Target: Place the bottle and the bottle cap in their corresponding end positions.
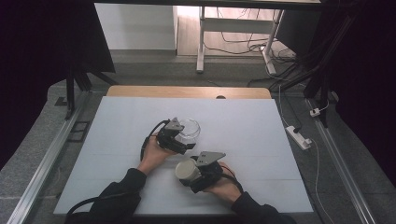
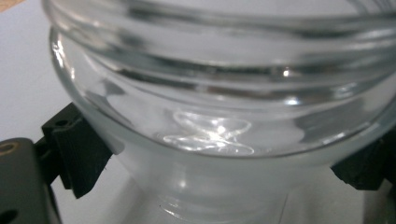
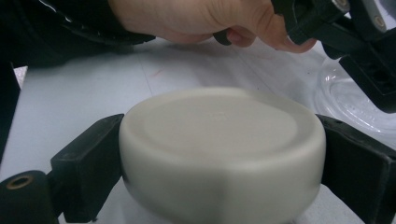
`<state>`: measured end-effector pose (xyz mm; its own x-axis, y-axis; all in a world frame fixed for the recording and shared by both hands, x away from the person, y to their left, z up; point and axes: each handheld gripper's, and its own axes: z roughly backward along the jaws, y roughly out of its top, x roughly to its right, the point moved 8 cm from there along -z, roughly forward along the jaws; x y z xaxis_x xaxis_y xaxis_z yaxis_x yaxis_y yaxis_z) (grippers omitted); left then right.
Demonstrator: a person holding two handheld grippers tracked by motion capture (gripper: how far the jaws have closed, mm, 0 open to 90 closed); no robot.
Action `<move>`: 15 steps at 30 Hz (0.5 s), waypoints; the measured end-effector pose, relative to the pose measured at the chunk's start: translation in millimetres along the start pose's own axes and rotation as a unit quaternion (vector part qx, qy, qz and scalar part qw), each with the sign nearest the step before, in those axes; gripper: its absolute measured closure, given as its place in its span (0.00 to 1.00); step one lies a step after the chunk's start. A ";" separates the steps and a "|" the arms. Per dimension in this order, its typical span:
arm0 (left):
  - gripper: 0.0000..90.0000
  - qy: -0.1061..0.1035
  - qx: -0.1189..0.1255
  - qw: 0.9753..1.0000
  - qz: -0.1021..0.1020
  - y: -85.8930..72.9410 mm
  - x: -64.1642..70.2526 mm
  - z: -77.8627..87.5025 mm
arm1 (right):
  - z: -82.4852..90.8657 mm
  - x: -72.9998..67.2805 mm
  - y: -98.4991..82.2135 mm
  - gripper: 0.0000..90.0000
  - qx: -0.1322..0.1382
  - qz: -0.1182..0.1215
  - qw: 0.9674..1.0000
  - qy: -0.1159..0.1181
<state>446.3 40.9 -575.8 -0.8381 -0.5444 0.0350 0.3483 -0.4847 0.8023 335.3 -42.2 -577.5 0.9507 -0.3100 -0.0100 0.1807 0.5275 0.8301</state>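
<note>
The clear glass jar [image 1: 188,129] stands open-mouthed just left of the frame's middle in the high view, on the white worktop [image 1: 261,140]. The left gripper [image 1: 181,145] grasps it, a black jaw pressed against each side of the glass [image 2: 219,116] below the threaded neck. Just below and right of the jar, the right gripper [image 1: 192,173] clenches the cream round lid [image 1: 185,171], its jaws flush against the lid's [image 3: 222,144] rim, clear of the jar.
</note>
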 end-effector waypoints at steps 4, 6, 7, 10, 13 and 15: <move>0.09 0.002 0.001 1.000 0.001 -0.6 -0.7 -0.4 | -2.4 0.7 -1.2 0.08 -0.006 0.001 1.000 -0.001; 0.09 0.002 0.002 1.000 -0.001 -0.6 -0.3 -0.6 | -2.4 0.9 -1.6 0.08 -0.007 0.001 1.000 -0.002; 0.09 0.002 0.002 1.000 -0.002 -0.7 -0.4 -0.6 | -2.2 0.8 -2.6 0.08 -0.011 0.001 1.000 -0.002; 0.09 -0.001 0.002 1.000 0.001 -1.4 -1.3 -0.5 | -2.6 1.4 -3.8 0.08 -0.017 0.002 1.000 -0.003; 0.08 -0.003 0.003 1.000 -0.001 -2.1 -1.8 -0.5 | -4.0 1.8 -6.1 0.08 -0.032 -0.001 0.999 -0.003; 0.08 -0.002 0.002 1.000 -0.006 -2.8 -1.5 -0.4 | -4.2 1.8 -6.6 0.08 -0.034 -0.001 0.999 -0.004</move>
<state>446.7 42.8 -578.3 -0.8441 -0.5354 0.0272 0.3360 -0.4889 0.8050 336.9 -42.9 -585.4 0.9485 -0.3166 -0.0071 0.1995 0.5800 0.7898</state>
